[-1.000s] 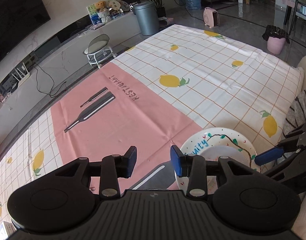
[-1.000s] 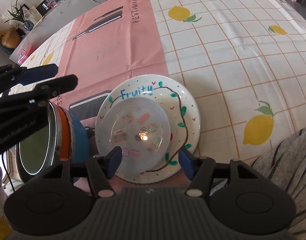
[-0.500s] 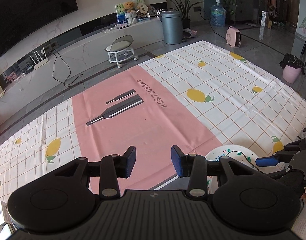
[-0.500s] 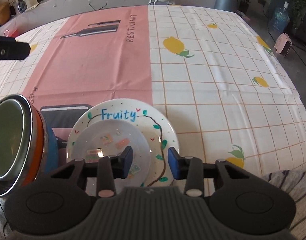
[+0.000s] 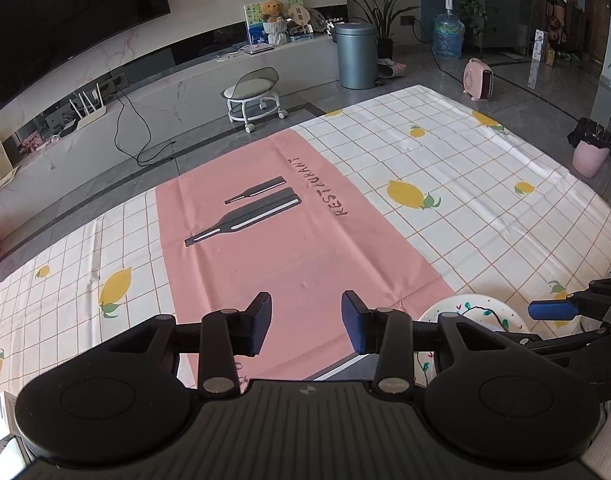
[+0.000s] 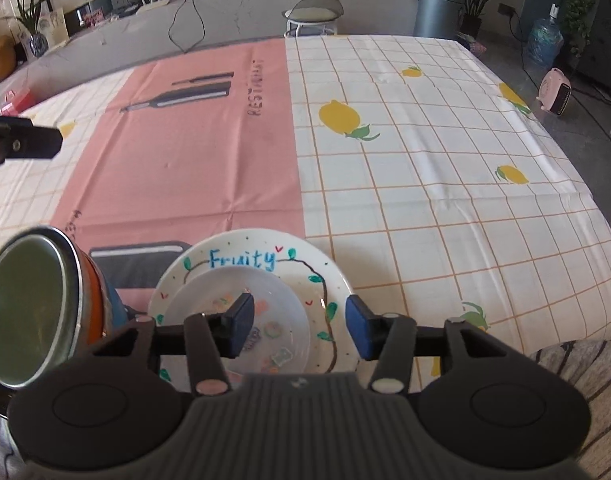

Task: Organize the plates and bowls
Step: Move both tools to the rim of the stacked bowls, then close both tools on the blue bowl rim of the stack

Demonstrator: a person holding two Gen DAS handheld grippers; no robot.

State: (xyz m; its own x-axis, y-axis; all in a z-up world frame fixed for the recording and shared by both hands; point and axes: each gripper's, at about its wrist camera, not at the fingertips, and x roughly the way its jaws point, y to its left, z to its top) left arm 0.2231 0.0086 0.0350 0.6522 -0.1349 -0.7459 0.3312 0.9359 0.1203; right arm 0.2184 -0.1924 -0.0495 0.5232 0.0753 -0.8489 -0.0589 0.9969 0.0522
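White small plate (image 6: 241,312) stacked on "Fruity" plate (image 6: 305,264); right gripper (image 6: 297,326), jaws just reopened, empty. Left gripper (image 5: 305,320) likewise parted, empty. Withdraw straight upward.

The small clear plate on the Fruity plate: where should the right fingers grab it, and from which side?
Grip the small clear plate by its near rim, coming in low from the near side, where the open right gripper hangs. It lies flat inside the Fruity plate, so probably only its raised rim offers a pinch: one finger over, one under.
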